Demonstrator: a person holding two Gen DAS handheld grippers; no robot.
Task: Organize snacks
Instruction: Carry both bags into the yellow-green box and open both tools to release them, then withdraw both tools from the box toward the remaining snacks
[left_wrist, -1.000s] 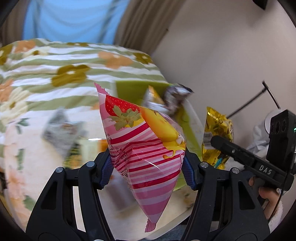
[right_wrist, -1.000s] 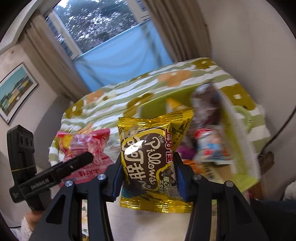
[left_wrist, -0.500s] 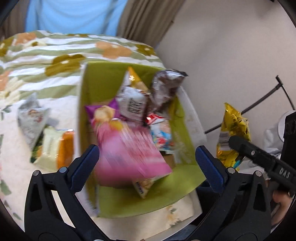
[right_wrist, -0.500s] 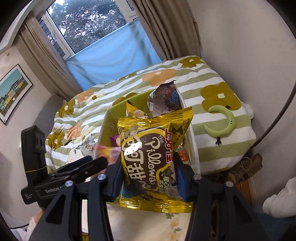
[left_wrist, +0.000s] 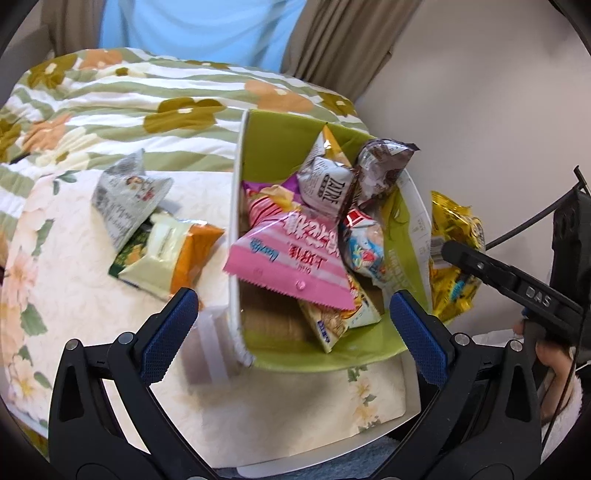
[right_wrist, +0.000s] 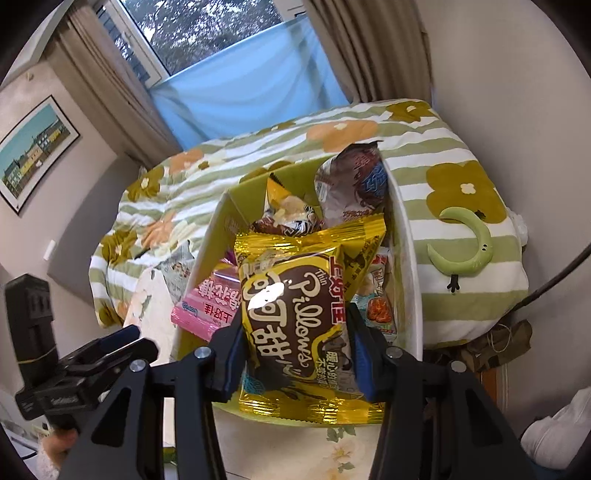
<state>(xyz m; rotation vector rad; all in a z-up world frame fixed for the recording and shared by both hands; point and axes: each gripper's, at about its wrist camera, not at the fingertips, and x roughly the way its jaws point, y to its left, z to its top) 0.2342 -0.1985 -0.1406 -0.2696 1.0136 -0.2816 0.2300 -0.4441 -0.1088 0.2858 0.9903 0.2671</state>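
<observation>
The left tongs (left_wrist: 293, 325) stand spread wide with nothing between the blue pads, hanging over the near end of the green box (left_wrist: 273, 136). The box's white left wall runs from 12 o'clock down to its near corner just ahead of the left pad; its right wall sits close to the room's wall, leaving little room on that side. To the left of the box the floral-cloth table (left_wrist: 74, 295) offers open surface, with a grey packet (left_wrist: 125, 199) and an orange-and-cream packet (left_wrist: 166, 254) lying at 10 o'clock, apart from the box.

Inside the box a pink striped packet (left_wrist: 291, 266) lies flat on top of the pile near the left wall, over a cream packet (left_wrist: 332, 321); a white packet (left_wrist: 325, 188) and a brown packet (left_wrist: 384, 166) stand toward the far end at 1 o'clock, a blue-and-white one (left_wrist: 365, 251) against the right wall.

The right tongs (right_wrist: 295, 350) are clamped on a yellow Pillows packet (right_wrist: 295, 314), held upright above the near end of the box.
</observation>
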